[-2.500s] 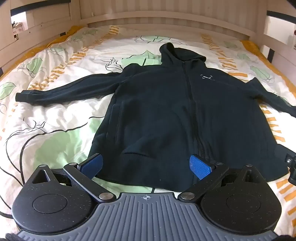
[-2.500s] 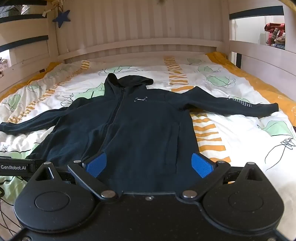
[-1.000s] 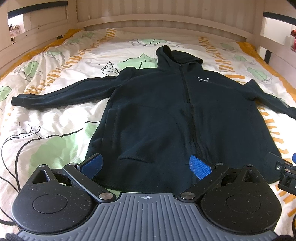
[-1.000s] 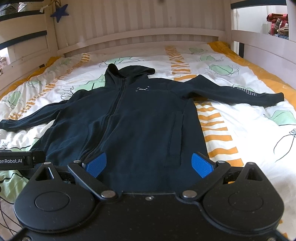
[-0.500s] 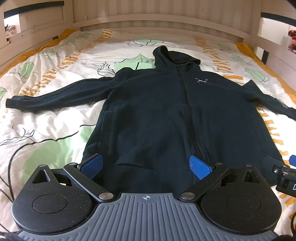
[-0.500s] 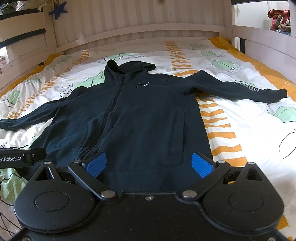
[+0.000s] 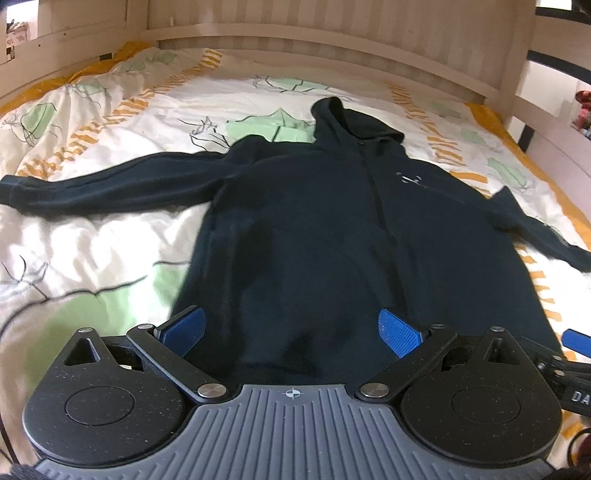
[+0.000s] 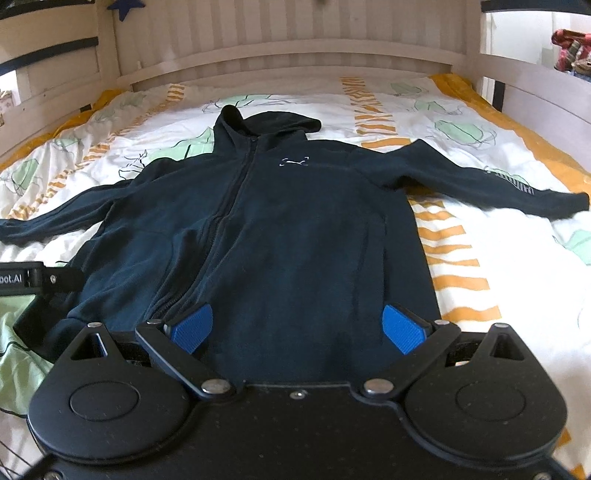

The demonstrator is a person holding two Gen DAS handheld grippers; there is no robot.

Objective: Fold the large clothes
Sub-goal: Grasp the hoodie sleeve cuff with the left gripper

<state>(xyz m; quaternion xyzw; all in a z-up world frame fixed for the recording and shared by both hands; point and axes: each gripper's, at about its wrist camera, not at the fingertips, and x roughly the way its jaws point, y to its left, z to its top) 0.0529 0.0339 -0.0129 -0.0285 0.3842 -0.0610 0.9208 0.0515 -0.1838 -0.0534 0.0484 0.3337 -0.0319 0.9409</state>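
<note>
Hoodie (image 7: 332,236) dark navy, zip-front, flat on the bed, front up. Left gripper (image 7: 291,330) jaws wide apart, blue pads (image 7: 184,328) over the hem area on the garment's left half, nothing between them. Right gripper (image 8: 297,328) jaws also wide apart, hanging over the hem on the right half, nothing held; whether either touches the fabric cannot be told. Left view catches a bit of the right gripper at the right edge; right view catches the left one at the left edge, so the two sit side by side near the hem.

Long axis runs away from the cameras: hem nearest, hood (image 8: 266,125) at the far end toward the headboard (image 8: 295,44). Zipper (image 8: 229,206) closed, running hem to neck. Small white logo (image 8: 293,161) on the chest. Both sleeves spread straight out sideways, left sleeve (image 7: 92,184), right sleeve (image 8: 498,184) with lettering near the cuff.

Duvet (image 8: 498,258) white with green leaf shapes and orange stripes, orange border. Bed frame pale wood with slatted headboard and side rails (image 8: 535,92). Blue star (image 8: 125,5) hanging at top left.
</note>
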